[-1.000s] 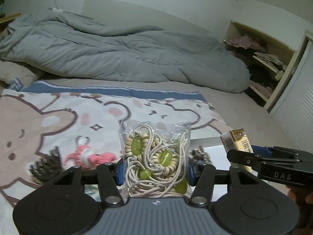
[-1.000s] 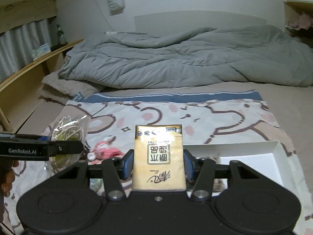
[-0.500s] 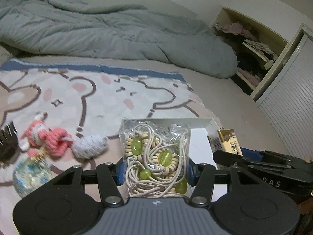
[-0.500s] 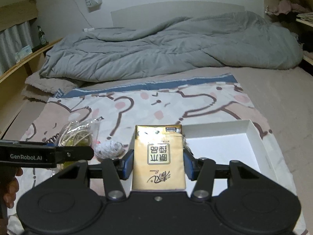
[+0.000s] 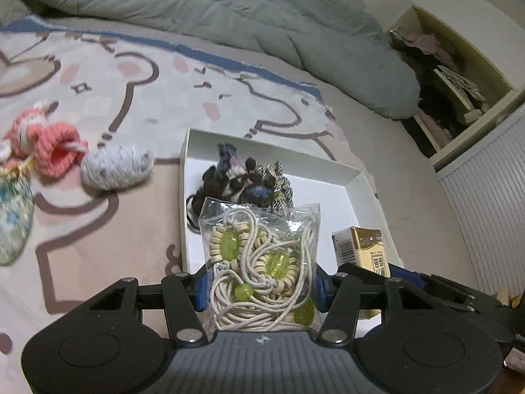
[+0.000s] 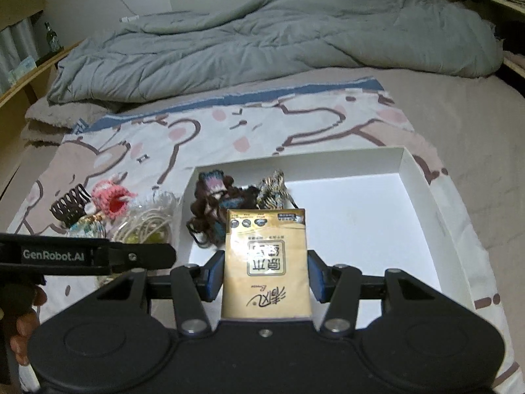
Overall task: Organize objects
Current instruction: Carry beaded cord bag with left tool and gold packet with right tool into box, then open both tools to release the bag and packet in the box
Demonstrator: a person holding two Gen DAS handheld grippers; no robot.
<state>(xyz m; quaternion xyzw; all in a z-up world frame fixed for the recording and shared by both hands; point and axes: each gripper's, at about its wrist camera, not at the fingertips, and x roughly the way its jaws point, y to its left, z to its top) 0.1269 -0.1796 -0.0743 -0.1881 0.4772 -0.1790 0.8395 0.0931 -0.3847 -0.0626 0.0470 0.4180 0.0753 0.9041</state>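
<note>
Both grippers loaded above the white box (image 6: 423, 177).
We saw the left gripper (image 5: 261, 287) pinching the bead bag (image 5: 259, 256), the right gripper (image 6: 265, 279) clamping the gold packet (image 6: 266, 262).

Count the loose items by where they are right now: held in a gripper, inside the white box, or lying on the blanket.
Held in a gripper: 2, clear bag of cream cord and green beads, gold paper packet
Inside the white cardboard box: 1, dark tangled pile of hair ties
Lying on the cartoon blanket: 4, pink crocheted toy, speckled white pouch, brown claw clip, floral pouch
Total: 7
</note>
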